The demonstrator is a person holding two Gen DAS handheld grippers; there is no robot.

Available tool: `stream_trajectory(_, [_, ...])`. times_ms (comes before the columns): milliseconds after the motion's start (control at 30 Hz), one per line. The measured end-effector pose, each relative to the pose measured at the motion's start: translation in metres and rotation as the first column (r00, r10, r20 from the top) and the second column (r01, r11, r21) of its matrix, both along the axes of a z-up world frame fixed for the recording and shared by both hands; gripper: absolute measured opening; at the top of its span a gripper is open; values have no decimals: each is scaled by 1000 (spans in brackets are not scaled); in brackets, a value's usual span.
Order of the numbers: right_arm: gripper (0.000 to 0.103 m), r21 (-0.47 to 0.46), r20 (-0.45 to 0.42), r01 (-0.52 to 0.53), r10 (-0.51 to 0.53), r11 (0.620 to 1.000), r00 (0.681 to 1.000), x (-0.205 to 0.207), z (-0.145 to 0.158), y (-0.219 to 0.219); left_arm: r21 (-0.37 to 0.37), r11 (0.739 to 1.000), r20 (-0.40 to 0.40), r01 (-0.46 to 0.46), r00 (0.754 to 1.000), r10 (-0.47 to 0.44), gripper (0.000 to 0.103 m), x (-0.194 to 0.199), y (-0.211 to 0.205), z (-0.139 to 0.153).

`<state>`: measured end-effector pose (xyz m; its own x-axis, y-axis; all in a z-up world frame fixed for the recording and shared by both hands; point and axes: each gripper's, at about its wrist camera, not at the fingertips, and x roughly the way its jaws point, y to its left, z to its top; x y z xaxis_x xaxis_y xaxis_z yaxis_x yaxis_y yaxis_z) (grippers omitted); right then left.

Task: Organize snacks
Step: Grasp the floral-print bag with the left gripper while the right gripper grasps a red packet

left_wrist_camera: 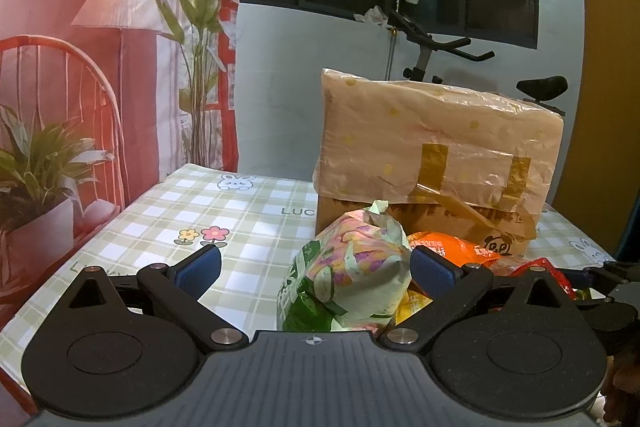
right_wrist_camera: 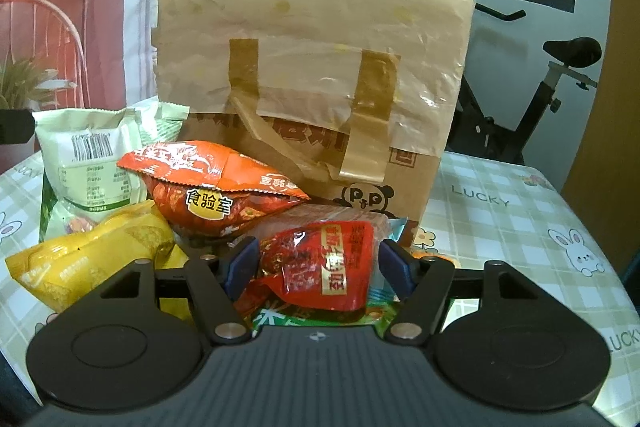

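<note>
A pile of snack bags lies on the checked tablecloth in front of a taped cardboard box point(left_wrist_camera: 432, 155) point(right_wrist_camera: 312, 67). In the left wrist view my left gripper point(left_wrist_camera: 316, 267) is open, with a pale green and pink snack bag point(left_wrist_camera: 352, 275) standing between its fingers, nearer the right pad. An orange bag point(left_wrist_camera: 452, 247) lies behind it. In the right wrist view my right gripper point(right_wrist_camera: 318, 269) is open around a red snack packet point(right_wrist_camera: 324, 267), pads close to its sides. An orange bag point(right_wrist_camera: 212, 187), a yellow bag point(right_wrist_camera: 92, 259) and a pale green bag point(right_wrist_camera: 92, 163) lie to the left.
The table point(left_wrist_camera: 168, 211) carries a green checked cloth with bunnies and flowers. A printed backdrop point(left_wrist_camera: 100, 47) hangs at the left. An exercise bike point(right_wrist_camera: 560, 87) stands behind the table at the right. A green packet point(right_wrist_camera: 280, 319) lies under the red one.
</note>
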<state>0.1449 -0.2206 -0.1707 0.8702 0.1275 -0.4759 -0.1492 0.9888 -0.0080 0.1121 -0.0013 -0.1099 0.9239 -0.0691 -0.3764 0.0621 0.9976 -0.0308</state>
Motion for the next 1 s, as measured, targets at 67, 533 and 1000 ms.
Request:
stream_trajectory(67, [60,-3,5,-11,11,1000,1000,-2,0,1,-3,1000,-3,1,1000,-1,102,0,0,-1])
stream_trajectory(533, [15,110,86,-23,13,994,996,-21,17,-14,-6,999,-13,36,999,-36,102,-6,-5,-4])
stream_trajectory(1000, [15,176,108,-53,34,983,994,-28,20,-17,124,987,-24,99,995,-97,102,19,-26,-20])
